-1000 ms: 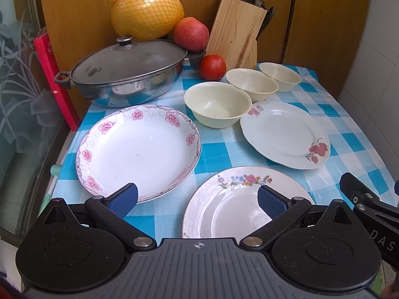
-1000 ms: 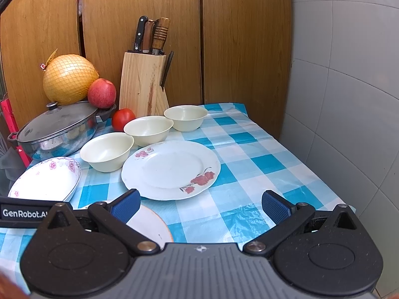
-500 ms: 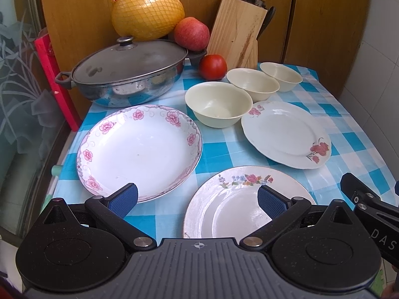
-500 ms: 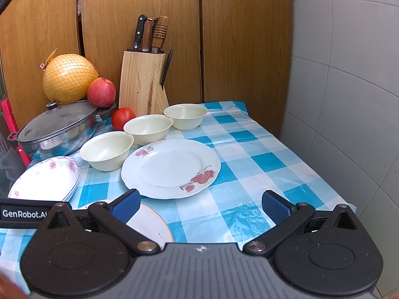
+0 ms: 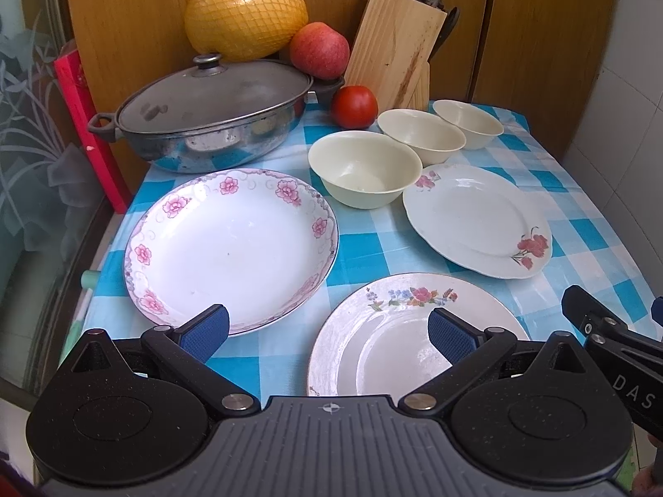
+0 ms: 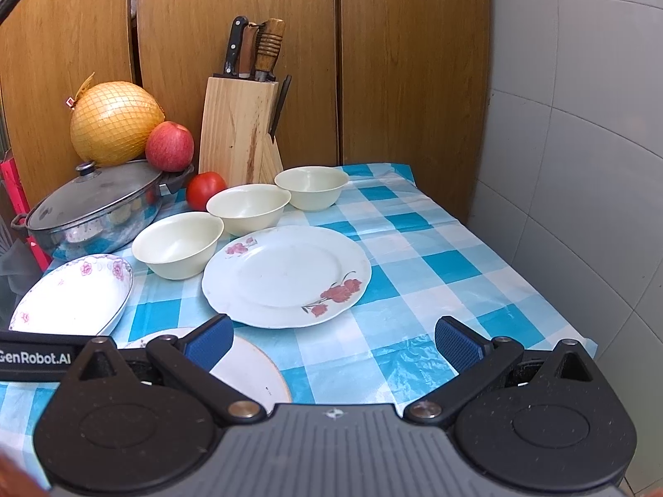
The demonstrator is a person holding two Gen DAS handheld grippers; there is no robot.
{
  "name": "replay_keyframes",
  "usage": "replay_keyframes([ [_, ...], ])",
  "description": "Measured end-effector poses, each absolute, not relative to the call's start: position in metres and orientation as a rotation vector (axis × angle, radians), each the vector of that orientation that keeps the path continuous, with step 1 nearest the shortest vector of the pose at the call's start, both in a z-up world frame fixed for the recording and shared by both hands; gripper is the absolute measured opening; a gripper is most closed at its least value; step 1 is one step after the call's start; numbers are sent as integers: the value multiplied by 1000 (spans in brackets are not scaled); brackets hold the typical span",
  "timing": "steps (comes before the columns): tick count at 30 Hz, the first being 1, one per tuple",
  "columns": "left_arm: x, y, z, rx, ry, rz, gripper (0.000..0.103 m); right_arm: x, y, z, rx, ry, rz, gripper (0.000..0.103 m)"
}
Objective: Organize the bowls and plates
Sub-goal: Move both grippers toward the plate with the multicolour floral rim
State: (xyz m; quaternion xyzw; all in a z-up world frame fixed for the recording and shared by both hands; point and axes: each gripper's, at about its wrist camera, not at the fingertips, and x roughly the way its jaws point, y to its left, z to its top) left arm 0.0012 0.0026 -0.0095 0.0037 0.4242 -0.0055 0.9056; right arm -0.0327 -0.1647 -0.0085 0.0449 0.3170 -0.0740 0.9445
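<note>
Three plates lie on the blue-checked table: a deep pink-flowered plate at left, a small flower-sprig plate at the near edge, and a red-rose plate at right. Behind them, three cream bowls stand in a diagonal row. My left gripper hangs open over the near edge, between the two nearest plates. My right gripper is open above the near right of the table, in front of the red-rose plate, with nothing between its fingers.
A lidded steel pan stands at the back left, with a netted pomelo, an apple, a tomato and a knife block behind the bowls. Wooden doors back the table; a tiled wall is at right.
The left wrist view has crept very slightly; the dishes sit a touch further right in it. Nothing on the table moved and both grippers stayed open.
</note>
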Motion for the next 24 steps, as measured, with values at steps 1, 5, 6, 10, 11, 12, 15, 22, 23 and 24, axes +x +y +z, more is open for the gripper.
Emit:
replay_keyframes([
  [1, 1, 3, -10, 9, 877, -13, 103, -32, -165, -9, 92, 650, -150, 102],
  [5, 1, 5, -11, 14, 879, -14, 103, -31, -164, -11, 91, 662, -147, 102],
  [6, 0, 6, -12, 12, 881, -15, 103, -30, -164, -11, 90, 665, -148, 102],
  [10, -3, 10, -16, 10, 898, -30, 103, -31, -166, -13, 95, 683, -140, 102],
  [11, -5, 10, -18, 17, 902, -34, 103, -31, -167, -14, 96, 687, -138, 102],
  [12, -6, 11, -20, 24, 906, -38, 103, -31, -167, -15, 97, 693, -137, 102],
  [15, -10, 11, -25, 44, 919, -48, 103, -30, -169, -18, 103, 711, -128, 102],
  [22, -14, 11, -31, 65, 941, -66, 103, -30, -167, -26, 86, 750, -110, 102],
  [23, -14, 11, -32, 69, 945, -70, 103, -30, -167, -28, 83, 758, -109, 102],
  [24, -15, 11, -34, 73, 953, -74, 103, -29, -168, -29, 84, 767, -107, 102],
])
